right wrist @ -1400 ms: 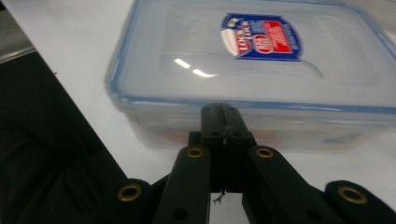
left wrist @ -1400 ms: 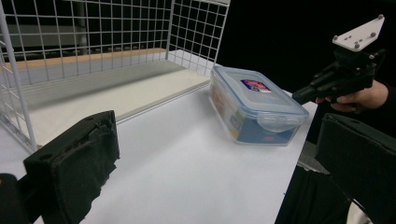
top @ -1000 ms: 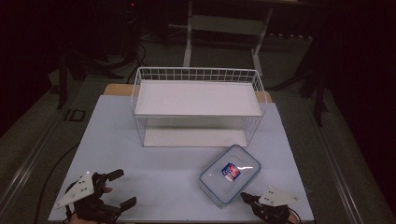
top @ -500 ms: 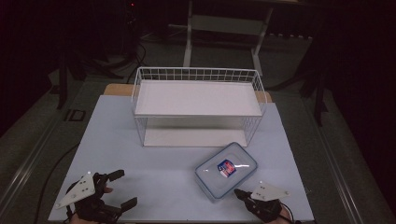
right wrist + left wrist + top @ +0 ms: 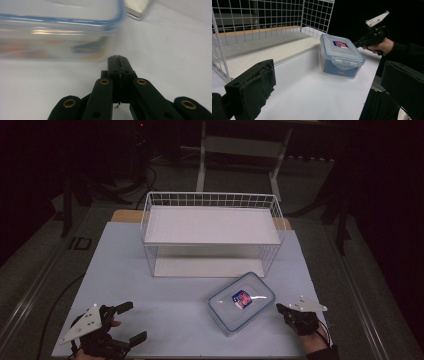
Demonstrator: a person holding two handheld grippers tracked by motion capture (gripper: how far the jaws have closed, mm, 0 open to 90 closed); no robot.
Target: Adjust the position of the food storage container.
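The work looks to be at an early stage: the container [image 5: 242, 301] sits on the tabletop [image 5: 170, 310], just ahead of the right gripper [image 5: 281, 309] and well off to the right of the left gripper [image 5: 131, 322], not lifted and not held. Judging by the layout, it is meant for the wire rack [image 5: 212, 234] that stands beyond it, whose two white shelves are bare, so the grasp, the lift and the placing all seem left to do.

The right gripper has its jaws pressed together, tips pointing at the near corner of the container; in the right gripper view the tips [image 5: 119, 58] sit just short of the box wall [image 5: 57, 37], and I cannot tell whether they touch. The left gripper rests low with its jaws spread wide, nothing between them.

The container is a clear rectangular plastic box with a blue-rimmed snap lid [image 5: 340, 47], latch flap down on the side facing the left gripper, a small red and blue label [image 5: 339, 44] on top and printed packaging inside. It lies turned at an angle to the rack front
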